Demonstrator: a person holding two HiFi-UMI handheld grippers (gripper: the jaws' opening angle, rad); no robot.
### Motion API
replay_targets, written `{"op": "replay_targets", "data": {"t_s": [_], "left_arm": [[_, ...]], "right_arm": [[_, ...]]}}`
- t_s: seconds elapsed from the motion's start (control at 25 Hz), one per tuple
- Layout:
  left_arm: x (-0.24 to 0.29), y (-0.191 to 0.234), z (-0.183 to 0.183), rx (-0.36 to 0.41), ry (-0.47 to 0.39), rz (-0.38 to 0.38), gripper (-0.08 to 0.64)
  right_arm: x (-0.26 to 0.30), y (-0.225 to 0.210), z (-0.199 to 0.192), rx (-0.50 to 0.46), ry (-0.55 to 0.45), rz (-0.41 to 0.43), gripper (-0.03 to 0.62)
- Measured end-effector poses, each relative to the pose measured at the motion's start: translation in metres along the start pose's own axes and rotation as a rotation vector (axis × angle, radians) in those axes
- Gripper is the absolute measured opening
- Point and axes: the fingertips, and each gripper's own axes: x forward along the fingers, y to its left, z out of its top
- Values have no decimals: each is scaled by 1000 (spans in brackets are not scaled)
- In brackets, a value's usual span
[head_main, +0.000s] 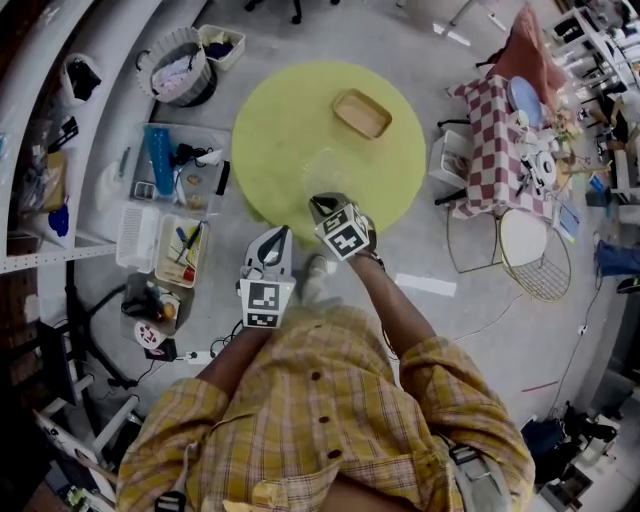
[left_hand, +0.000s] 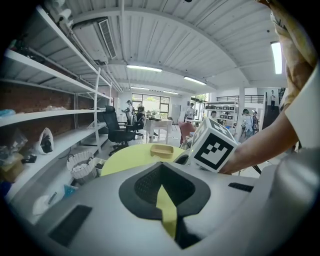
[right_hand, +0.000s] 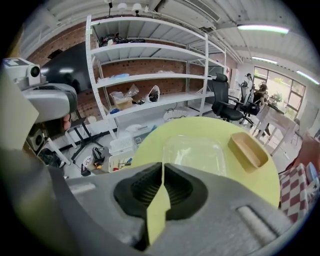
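Head view: looking steeply down onto a round yellow-green desk (head_main: 290, 130) standing on the grey floor (head_main: 480, 330). Seeing white shelving (right_hand: 150, 75) running along a brick wall in the right gripper view, and a small table under a red-checked cloth (head_main: 490, 140) standing off the desk's right edge. Noting open bins of tools (head_main: 185, 128) lying on the floor left of the desk. Finding a clear shallow tray (right_hand: 192, 152) resting on the near part of the desk, faint from above but plain in the right gripper view, and a tan wooden tray (head_main: 362, 112) sitting farther back, apart from the clear one. Holding the right gripper (head_main: 325, 207) over the desk's near edge, just short of the clear shallow tray and pointing at it, jaws pressing together with nothing between them. Holding the left gripper (head_main: 270, 240) at the desk's near left edge, beside the right one and a little nearer the person, jaws likewise meeting at the tips and gripping nothing. Catching the right gripper's marker cube (left_hand: 215, 147) close by in the left gripper view, with the tan wooden tray lying beyond it on the desk.
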Motion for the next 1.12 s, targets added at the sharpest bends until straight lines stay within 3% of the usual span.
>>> {"op": "replay_targets", "data": {"t_s": [0.52,1.12], "left_arm": [[-10,-14,7,15,-27,-12,3],[-19,-26,18,33,-60,-18,3]], "right_arm": [[-47,9,17,170,-203,-30,11],[-97,32,34,186,-351,-40,11]]}}
